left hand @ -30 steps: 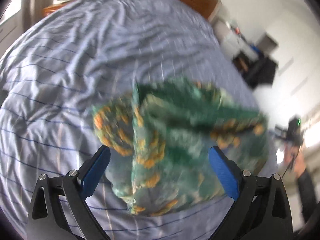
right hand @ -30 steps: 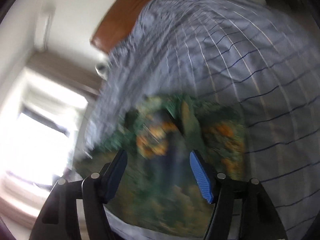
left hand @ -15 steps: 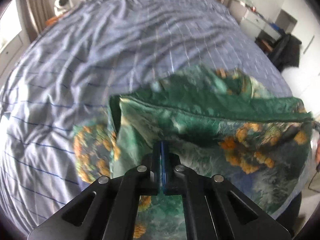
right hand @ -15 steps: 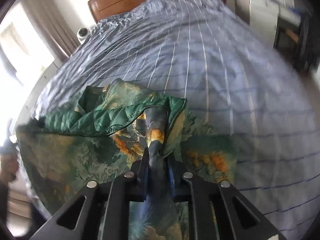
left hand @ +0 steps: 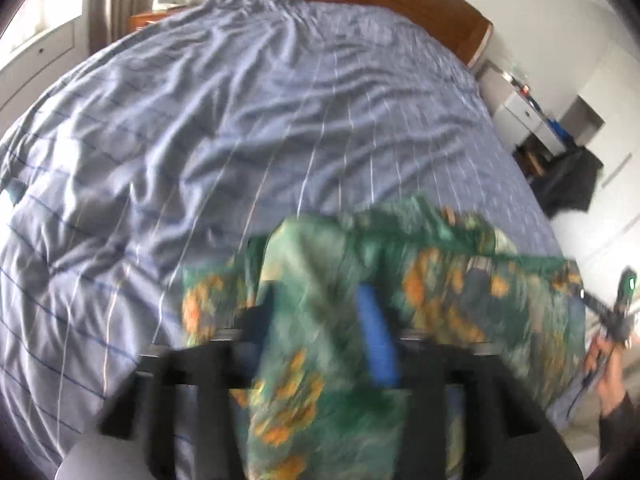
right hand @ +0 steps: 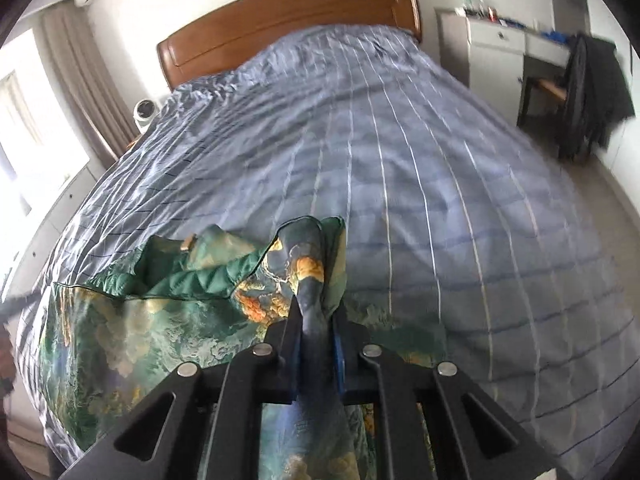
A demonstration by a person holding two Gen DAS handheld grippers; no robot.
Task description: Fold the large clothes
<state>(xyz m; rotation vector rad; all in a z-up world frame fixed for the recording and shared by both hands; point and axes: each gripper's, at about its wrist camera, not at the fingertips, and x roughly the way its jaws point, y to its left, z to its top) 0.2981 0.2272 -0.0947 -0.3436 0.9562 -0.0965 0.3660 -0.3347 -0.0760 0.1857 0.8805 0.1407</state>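
Two grippers on one green printed garment (right hand: 132,332), lying at the near edge of the bed (right hand: 400,160) on the blue striped cover, well short of the wooden headboard (right hand: 280,28). Right gripper (right hand: 316,344) is pinched tight on a bunched fold of the cloth, which stands up in a peak between its pads. Left gripper (left hand: 320,340) has jaws apart, just been opening, with cloth draped between them; the picture is blurred, so I cannot tell if either pad touches, but it does not look like a grip. Step looks like mid-fold: one side clamped, the other side being let go or re-gripped. Next move probably needs the left gripper to take a clean edge or corner, then both to carry the cloth over evenly and lay it flat. Garment's long axis runs across the bed, side to side along the near edge, between the two grippers; the quilted green lining (right hand: 188,280) shows at the top, facing the headboard. Which end is collar or hem I cannot tell. Person's other hand (left hand: 608,372) is visible at far right in the left view.
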